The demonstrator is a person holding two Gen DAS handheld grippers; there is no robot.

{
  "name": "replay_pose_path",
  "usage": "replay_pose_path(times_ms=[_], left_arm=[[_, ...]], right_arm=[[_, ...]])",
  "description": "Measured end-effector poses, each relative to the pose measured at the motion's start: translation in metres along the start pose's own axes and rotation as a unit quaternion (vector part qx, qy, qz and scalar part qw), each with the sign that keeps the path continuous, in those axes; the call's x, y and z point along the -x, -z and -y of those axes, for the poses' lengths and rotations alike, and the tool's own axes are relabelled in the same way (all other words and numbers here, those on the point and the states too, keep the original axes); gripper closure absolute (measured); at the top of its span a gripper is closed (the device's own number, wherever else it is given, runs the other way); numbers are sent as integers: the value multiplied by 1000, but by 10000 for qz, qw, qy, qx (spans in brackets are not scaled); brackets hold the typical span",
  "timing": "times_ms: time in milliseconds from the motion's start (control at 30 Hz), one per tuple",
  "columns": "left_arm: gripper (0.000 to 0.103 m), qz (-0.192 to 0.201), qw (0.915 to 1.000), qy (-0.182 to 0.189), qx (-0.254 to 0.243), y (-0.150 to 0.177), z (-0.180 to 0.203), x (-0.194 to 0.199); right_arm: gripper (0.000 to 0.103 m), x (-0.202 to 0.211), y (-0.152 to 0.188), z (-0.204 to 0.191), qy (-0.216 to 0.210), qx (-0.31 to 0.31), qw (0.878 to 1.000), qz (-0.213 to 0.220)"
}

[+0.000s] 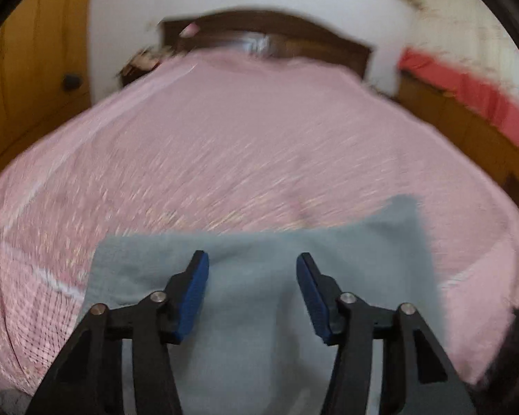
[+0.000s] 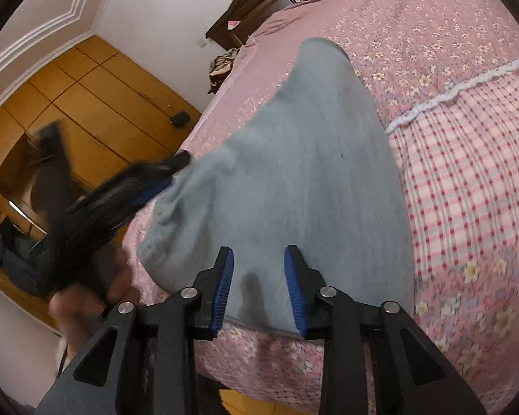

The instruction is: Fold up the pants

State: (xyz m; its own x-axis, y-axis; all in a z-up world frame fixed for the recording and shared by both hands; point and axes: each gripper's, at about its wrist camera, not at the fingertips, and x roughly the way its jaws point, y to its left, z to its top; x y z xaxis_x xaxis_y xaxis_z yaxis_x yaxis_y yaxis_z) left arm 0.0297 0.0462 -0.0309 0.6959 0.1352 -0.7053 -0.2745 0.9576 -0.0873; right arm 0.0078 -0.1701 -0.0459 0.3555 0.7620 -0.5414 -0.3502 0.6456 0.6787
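Left wrist view: blurred; left gripper (image 1: pixel 252 259) w/ blue pads spread apart, nothing between them, above grey-blue pants (image 1: pixel 259 311).
Right wrist view: right gripper (image 2: pixel 258 254) fingers apart, empty, over pants' near edge.
Pants: lying flat on pink bedspread (image 2: pixel 467 173), near bed's foot edge; far end narrows toward headboard (image 1: pixel 266 34).
Left gripper from right cam: blurred, at pants' left edge; contact – can't tell.
Containers: wooden wardrobe (image 2: pixel 86 103), doors closed, contents hidden.
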Motion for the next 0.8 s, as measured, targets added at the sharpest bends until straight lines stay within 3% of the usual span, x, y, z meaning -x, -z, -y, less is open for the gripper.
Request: replay_pose_path(times_ms=[33,100,167,267,333,500,567,667,800], left_arm=[[56,-165,9995,-211,180,3,-14,-13],[76,-271,9988,-251,324,7,-34,-27],[81,-236,9990,-169,340,7,-46,-30],[82,-57,9989,-104,459,5,-52,-22],[79,93,9990,-30,432,8,-50,-12],[54,469,9987,10,178,16,-44,27],[52,553,9980,119,297,21,-54,36],[50,510,9976,219,408,26,-61,37],[50,324,9979,242,514,38,-66,29]], right_arm=[[72,0,1,-1,16,55,10000,-3],[72,0,4,-3,27,147,9999,-27],[72,-1,5,-3,3,145,9999,-28],[72,-3,8,-4,-2,118,9999,-11],[72,-3,8,-3,11,110,9999,-15],[72,0,4,-6,139,69,9999,55],[72,7,2,-11,182,-137,9994,251],[71,14,-5,-26,-218,-274,9977,588],[70,10,-6,-48,-378,-33,9978,550]])
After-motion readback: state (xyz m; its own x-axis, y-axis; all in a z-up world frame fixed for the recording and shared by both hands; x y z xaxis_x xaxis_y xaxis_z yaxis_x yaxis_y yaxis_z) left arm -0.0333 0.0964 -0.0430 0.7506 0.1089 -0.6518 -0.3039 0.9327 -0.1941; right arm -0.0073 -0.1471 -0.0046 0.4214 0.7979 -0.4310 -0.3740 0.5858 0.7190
